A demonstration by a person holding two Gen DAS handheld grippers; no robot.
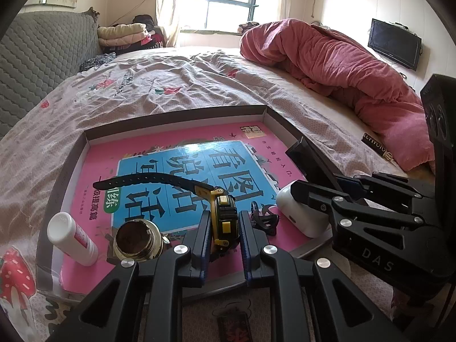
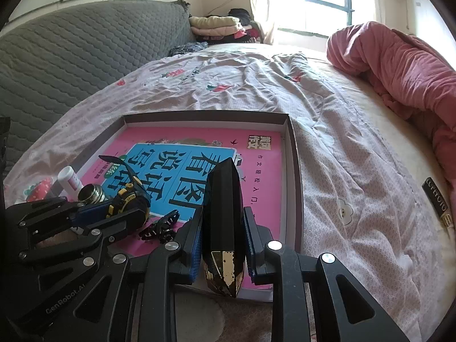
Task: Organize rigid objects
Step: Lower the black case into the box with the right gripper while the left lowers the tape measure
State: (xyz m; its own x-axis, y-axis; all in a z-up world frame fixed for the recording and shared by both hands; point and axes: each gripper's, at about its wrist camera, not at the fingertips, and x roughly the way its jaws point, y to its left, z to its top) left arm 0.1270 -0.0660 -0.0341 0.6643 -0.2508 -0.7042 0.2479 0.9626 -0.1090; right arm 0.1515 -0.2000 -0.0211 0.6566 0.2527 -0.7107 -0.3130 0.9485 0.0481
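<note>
In the left wrist view the left tongs [image 1: 221,239] sit at the bottom centre of the frame, closed on a black and yellow watch [image 1: 223,213]. Their blue pads [image 1: 203,246] press both sides of the watch case, and the black strap arches away toward the middle left of the picture. The watch is over the near part of a shallow cardboard tray [image 1: 176,111] that lies on the bed [image 1: 176,85], with a pink and blue book [image 1: 182,165] covering the tray's floor.

Just left of the tongs stands a brass fitting [image 1: 138,242] with its threaded mouth facing up, and further left a white tube [image 1: 72,238] lies on the tray's lower left edge. Just right of the tongs lies a small black clip [image 1: 265,219], and beyond it a white case [image 1: 299,211] rests at the tray's right edge.

In the right wrist view the right tongs [image 2: 221,245] fill the bottom centre, clamped on a long black faceted box [image 2: 223,205] with a worn gold end nearest the camera. The box points up the frame over the book's right part. A small black bar with gold lettering [image 2: 437,199] lies on the sheet at the far right, well apart from the tray. A pink quilt [image 2: 399,65] is heaped at the upper right.
</note>
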